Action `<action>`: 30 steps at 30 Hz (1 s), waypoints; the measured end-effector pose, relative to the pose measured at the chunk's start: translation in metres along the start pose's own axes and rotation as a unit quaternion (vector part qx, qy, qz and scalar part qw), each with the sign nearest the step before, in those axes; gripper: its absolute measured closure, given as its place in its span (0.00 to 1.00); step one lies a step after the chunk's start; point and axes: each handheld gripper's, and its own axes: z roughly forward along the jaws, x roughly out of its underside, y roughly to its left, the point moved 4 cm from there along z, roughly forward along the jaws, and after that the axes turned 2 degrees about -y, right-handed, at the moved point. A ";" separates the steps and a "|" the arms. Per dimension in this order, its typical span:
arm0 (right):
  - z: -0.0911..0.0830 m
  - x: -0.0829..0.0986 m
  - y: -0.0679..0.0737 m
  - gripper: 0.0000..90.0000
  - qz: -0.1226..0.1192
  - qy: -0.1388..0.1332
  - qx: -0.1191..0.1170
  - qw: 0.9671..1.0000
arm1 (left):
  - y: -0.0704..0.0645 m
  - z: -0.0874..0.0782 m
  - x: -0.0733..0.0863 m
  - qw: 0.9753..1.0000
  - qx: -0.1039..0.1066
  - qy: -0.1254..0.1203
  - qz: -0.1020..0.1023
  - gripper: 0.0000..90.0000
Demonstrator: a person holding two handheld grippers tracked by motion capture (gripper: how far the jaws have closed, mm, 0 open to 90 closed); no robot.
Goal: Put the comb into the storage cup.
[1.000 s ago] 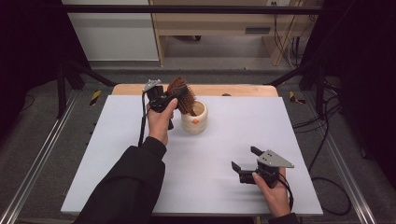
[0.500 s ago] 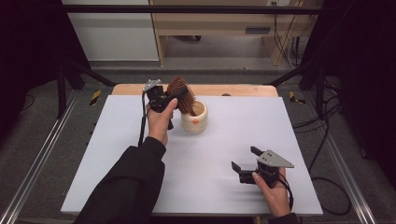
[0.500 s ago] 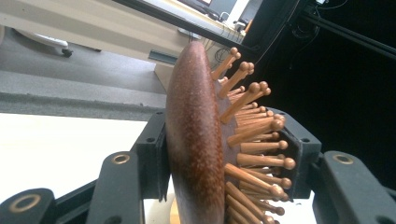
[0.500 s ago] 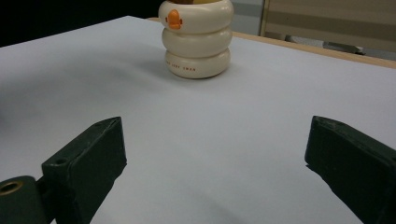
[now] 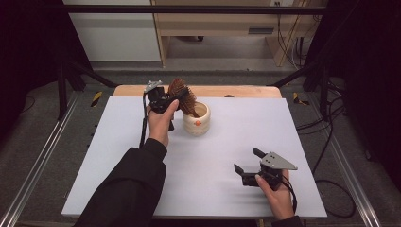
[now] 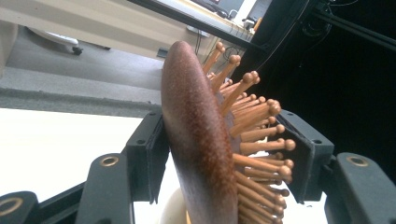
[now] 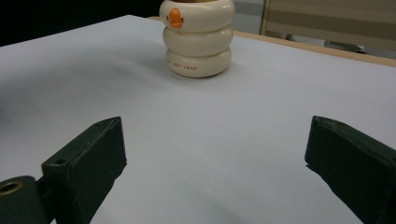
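Upper centre of the high view: my left gripper carries a brown hairbrush above a cream cup.
Left grip: jaws clamped across the brush head, one pad on the smooth back, the other against the bristle tips; I judge this hold was chosen so the handle stays free to go down first.
Brush position: tilted, lower end at the cup's mouth; whether it touches the rim I cannot tell.
Cup: stands upright on the white table, toward the far edge; ringed body with a small orange mark, clear in the right gripper view.
Lower right of the high view: my right gripper sits low over the table, well apart from the cup.
Right grip: jaws wide apart, nothing between them; they face the cup, likely parked out of the way, ready to steady it.
Likely step: standing the brush in the cup.
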 end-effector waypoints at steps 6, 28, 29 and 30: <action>0.001 0.000 0.001 0.06 0.000 0.001 -0.001 1.000 | 0.000 0.000 0.001 1.000 -0.001 0.001 0.003 0.43; 0.002 0.001 0.001 0.06 -0.002 0.002 -0.001 1.000 | -0.005 -0.003 0.006 0.999 -0.010 0.002 0.041 0.28; 0.002 0.000 0.001 0.06 -0.002 0.001 -0.001 1.000 | -0.005 -0.003 0.006 0.999 -0.009 0.003 0.041 0.27; 0.001 0.000 0.001 0.06 -0.001 0.001 -0.001 1.000 | -0.006 -0.003 0.006 0.999 -0.009 0.002 0.040 0.27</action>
